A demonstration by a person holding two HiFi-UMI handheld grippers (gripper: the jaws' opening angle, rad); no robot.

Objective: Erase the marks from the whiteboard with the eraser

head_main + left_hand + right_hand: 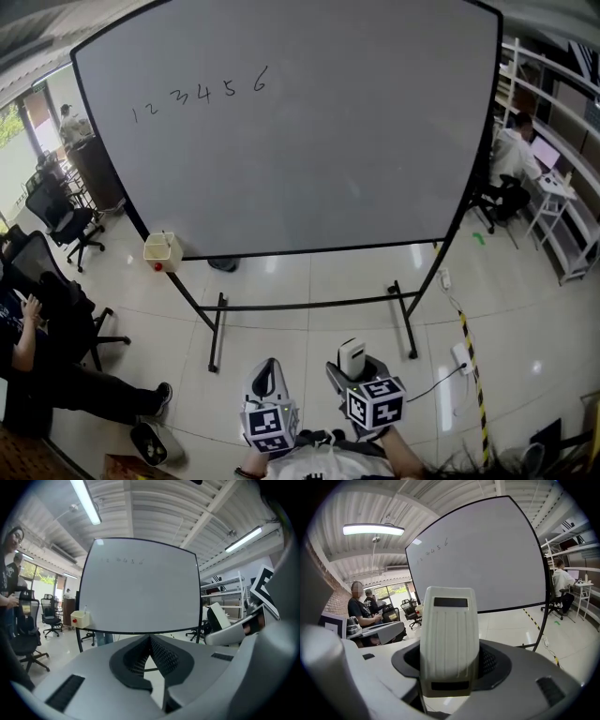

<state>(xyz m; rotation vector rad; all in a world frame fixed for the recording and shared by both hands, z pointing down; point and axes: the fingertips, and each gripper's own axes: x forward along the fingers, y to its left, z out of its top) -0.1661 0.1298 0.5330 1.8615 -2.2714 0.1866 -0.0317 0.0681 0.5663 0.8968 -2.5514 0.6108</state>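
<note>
While the right gripper point(353, 366) clamps the white eraser point(351, 355) at the bottom centre of the frame, the left gripper point(266, 375) beside it has its jaws together. Marks point(199, 94) sit at the upper left of the whiteboard point(319, 159), well apart from both.

Your head cam looks steeply down from well back, whiteboard point(300, 141) far ahead, left gripper point(269, 367) & right gripper point(353, 364) at the near edge. Each gripper cam sits low, facing fwd & up along its jaws. All 3 views share the board w/ its marks point(199, 92) top left.
</note>
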